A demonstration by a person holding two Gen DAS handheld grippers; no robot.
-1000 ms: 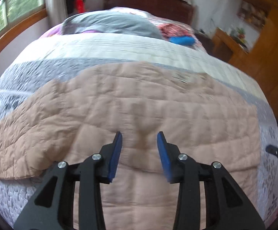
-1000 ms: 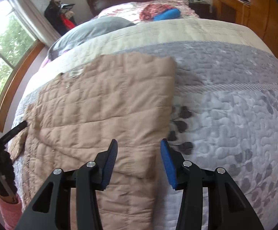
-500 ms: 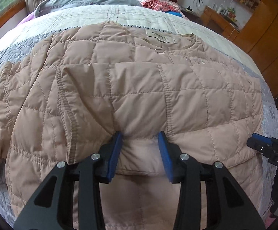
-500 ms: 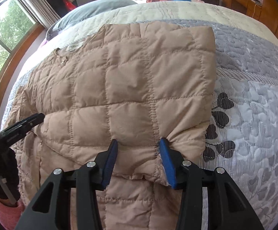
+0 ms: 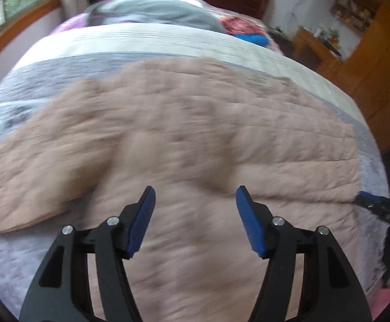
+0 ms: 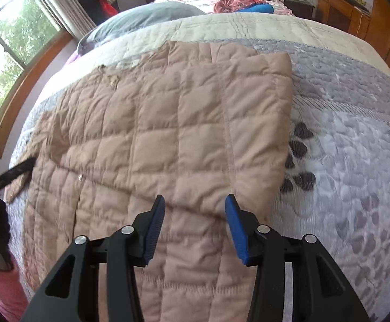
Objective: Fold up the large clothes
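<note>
The left gripper (image 5: pixel 195 214) has just been opening, nothing between its blue pads. The right gripper (image 6: pixel 195 222) is parted, holding nothing. Both hover over a tan quilted jacket (image 6: pixel 168 123) spread on the near bed (image 6: pixel 356 161).

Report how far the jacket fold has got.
Done: the tan quilted jacket lies spread on the bed quilt, one side turned in to a straight edge. In hand: nothing; the left gripper, jaws just opened, and the right gripper hover above it, gripping nothing. Left: the far sleeve sticks out, and the crosswise folds.
</note>
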